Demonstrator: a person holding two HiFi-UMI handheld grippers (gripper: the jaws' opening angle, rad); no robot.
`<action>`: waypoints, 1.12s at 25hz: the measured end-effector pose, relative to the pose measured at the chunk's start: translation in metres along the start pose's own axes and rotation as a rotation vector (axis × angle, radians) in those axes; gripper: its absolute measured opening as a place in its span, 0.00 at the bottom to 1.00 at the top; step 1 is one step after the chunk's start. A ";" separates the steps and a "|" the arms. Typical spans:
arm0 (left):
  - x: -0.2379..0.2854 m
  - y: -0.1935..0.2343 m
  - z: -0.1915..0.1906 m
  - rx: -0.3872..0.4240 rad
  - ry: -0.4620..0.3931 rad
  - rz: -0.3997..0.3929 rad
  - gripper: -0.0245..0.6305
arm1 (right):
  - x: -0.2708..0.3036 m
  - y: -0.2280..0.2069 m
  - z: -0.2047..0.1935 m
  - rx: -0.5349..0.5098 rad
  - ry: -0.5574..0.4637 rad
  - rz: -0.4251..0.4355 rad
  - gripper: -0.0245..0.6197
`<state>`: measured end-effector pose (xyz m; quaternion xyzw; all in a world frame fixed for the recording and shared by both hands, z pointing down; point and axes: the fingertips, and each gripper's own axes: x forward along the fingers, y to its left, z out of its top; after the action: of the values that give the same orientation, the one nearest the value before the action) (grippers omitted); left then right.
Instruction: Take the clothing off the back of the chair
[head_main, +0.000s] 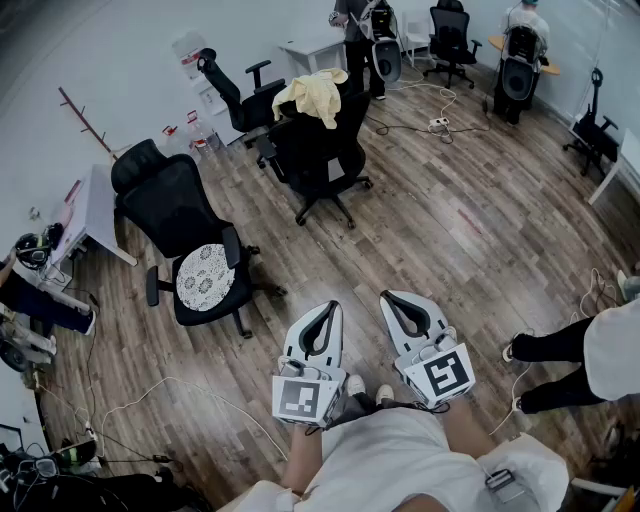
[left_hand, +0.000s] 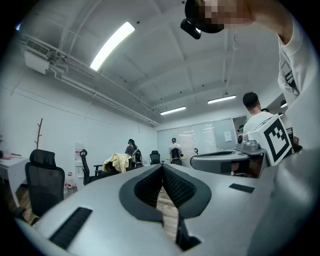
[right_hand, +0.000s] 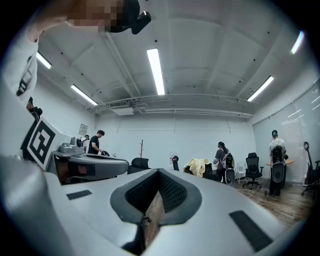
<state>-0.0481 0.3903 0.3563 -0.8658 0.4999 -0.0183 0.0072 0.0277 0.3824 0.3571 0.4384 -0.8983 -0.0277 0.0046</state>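
Note:
A pale yellow garment (head_main: 312, 95) is draped over the back of a black office chair (head_main: 318, 152) across the room; it also shows as the yellow garment (left_hand: 116, 162) in the left gripper view and the yellow garment (right_hand: 198, 166) in the right gripper view. My left gripper (head_main: 327, 306) and right gripper (head_main: 391, 298) are held side by side close to my body, level, far short of that chair. Both are shut with nothing between the jaws. The left gripper (left_hand: 163, 166) and right gripper (right_hand: 159, 171) point across the room toward the chair.
A second black chair (head_main: 190, 240) with a patterned seat cushion stands at the left beside a white desk (head_main: 95, 210). Another black chair (head_main: 233, 95) stands behind. Cables (head_main: 440, 120) lie on the wood floor. People stand at the far end, and a person's legs (head_main: 560, 345) show at the right.

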 end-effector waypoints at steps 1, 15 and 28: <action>0.000 -0.001 -0.001 0.001 -0.001 -0.003 0.07 | 0.000 -0.001 0.001 0.000 0.005 -0.007 0.07; 0.012 -0.017 0.003 0.011 -0.005 0.009 0.07 | -0.009 -0.015 -0.001 0.014 -0.014 0.007 0.07; 0.041 -0.006 -0.001 0.007 0.000 0.014 0.06 | 0.014 -0.035 -0.007 0.017 -0.009 0.019 0.07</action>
<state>-0.0222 0.3581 0.3583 -0.8623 0.5058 -0.0200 0.0103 0.0466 0.3493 0.3617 0.4296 -0.9027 -0.0220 -0.0030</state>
